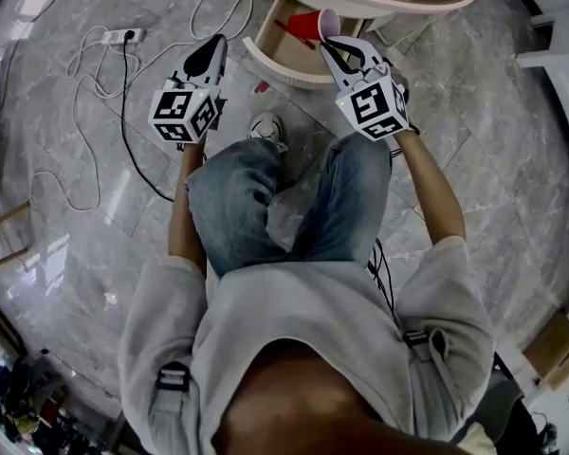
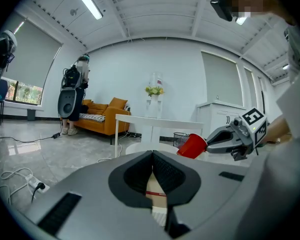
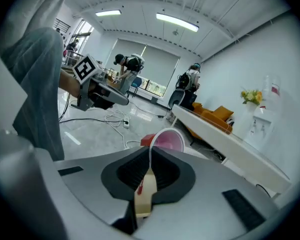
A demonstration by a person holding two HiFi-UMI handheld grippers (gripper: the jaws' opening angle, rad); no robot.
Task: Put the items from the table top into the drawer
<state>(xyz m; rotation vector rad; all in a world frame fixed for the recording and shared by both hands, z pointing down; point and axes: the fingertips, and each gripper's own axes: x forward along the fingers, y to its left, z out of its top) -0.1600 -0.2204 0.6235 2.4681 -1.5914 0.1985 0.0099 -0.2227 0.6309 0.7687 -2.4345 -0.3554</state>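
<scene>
The right gripper [image 1: 334,49] has its 2 jaws pinched narrow on the rim of 1 red plastic cup [image 1: 306,25], with the cup's wall caught between the pads. The cup lies tipped on its side at the upper centre of the head view. From above it sits over the mouth of the open drawer [image 1: 268,68], which sticks out under the white table top [image 1: 379,6]. Its pale inside faces back toward that gripper. The left gripper [image 1: 211,51] is left of the drawer and apart from the cup, with its jaws pressed together on nothing. A power strip [image 1: 119,36] lies on the marble floor [image 1: 474,140] at upper left.
</scene>
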